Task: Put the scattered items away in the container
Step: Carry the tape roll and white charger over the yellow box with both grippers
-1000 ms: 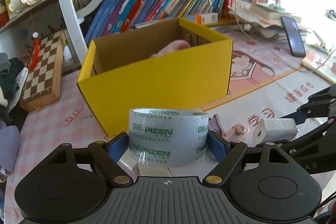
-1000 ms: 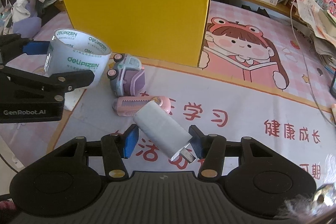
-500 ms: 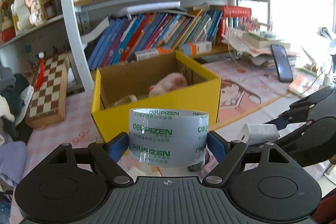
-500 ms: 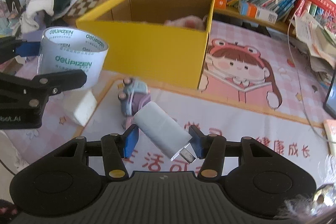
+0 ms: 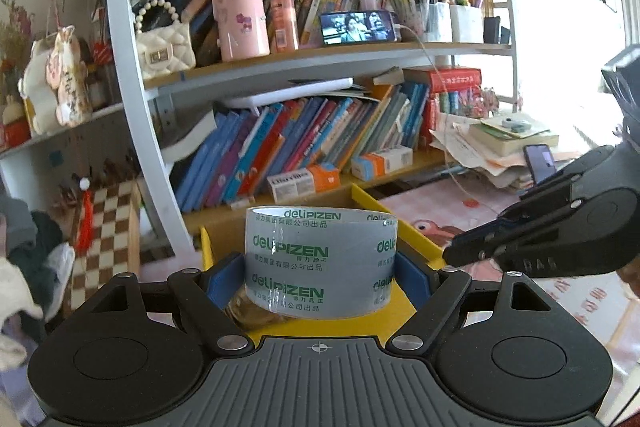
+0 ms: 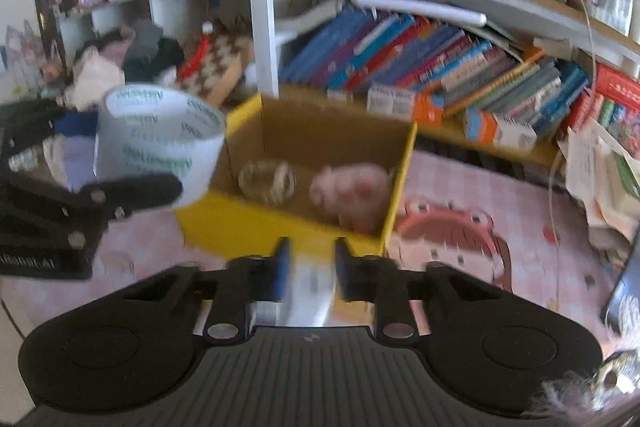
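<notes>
A tall white bookshelf (image 5: 132,131) is filling the background, its shelves crowded with leaning books (image 5: 304,143), a pink cylinder-shaped cup (image 5: 239,15), a quilted cream handbag (image 5: 164,49) and a phone (image 5: 358,27) lying on its side and showing a video. A checkered game board (image 5: 114,227) is leaning at the left of the shelf, near a heap of clothes (image 6: 120,63). Below, a pink tablecloth (image 6: 520,207) with a cartoon frog-hat figure is covering the table.

On that cloth a yellow cardboard box (image 6: 396,187) is sitting open, just in front of the lowest row of books. Inside it, a pink plush toy (image 6: 352,189) is lying toward the right wall and a clear, ring-shaped item (image 6: 266,181) is lying to its left.

The left gripper (image 5: 320,269) is clamping a wide roll of clear packing tape (image 5: 320,259) with green lettering, one blue pad pressing on each side of the roll. The roll is standing upright between the fingers, raised above the near left part of the box; in the right wrist view it is hanging over the box's left front corner.

The right gripper (image 6: 310,269) is hovering just in front of the box's near wall. Its view is blurred. Its blue fingers (image 6: 280,269) are drawn close together around a small white block-like item (image 6: 308,291), which appears pinched between them; the blur is hiding what the item is. In the left wrist view this gripper is showing from the side at the right edge, its tips looking closed.
</notes>
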`<action>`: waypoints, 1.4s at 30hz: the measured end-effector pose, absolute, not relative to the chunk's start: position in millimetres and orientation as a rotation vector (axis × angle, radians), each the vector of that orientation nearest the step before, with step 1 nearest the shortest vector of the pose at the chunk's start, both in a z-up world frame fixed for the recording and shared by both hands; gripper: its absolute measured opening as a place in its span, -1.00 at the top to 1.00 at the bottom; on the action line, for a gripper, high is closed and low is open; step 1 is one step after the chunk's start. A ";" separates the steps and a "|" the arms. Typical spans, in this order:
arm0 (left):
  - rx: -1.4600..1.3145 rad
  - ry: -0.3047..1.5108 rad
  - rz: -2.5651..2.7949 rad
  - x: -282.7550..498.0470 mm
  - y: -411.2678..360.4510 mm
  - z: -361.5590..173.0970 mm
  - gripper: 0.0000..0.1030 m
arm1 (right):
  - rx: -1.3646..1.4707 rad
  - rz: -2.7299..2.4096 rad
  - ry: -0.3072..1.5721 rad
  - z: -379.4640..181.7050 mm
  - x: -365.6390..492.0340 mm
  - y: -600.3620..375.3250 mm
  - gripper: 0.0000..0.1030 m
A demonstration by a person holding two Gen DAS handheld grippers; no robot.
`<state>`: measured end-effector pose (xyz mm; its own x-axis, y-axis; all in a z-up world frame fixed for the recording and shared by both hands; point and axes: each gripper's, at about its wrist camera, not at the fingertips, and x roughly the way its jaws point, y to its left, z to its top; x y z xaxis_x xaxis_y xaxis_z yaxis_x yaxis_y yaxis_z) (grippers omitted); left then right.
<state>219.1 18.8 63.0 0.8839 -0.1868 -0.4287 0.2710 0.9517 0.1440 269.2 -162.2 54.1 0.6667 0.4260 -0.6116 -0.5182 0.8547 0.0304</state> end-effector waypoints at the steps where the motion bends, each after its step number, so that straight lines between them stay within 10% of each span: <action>1: 0.207 0.424 -0.235 224.1 18.7 63.8 -0.60 | -0.151 0.549 0.644 56.1 276.3 -160.5 0.97; 17: 0.088 0.469 -0.186 201.7 34.2 53.2 -0.60 | -0.063 0.454 0.893 -15.6 278.1 -192.8 0.96; 22: 0.077 0.499 -0.157 184.9 37.6 44.5 -0.61 | -0.081 0.396 0.926 -51.0 271.5 -171.7 -0.14; 27: 0.070 0.506 -0.129 175.1 44.1 44.9 -0.60 | -0.101 0.375 0.938 -66.8 289.1 -160.4 -0.33; 42: 0.070 0.505 -0.144 178.3 46.0 44.6 -0.60 | -0.114 0.351 0.968 -83.0 305.2 -158.1 -0.22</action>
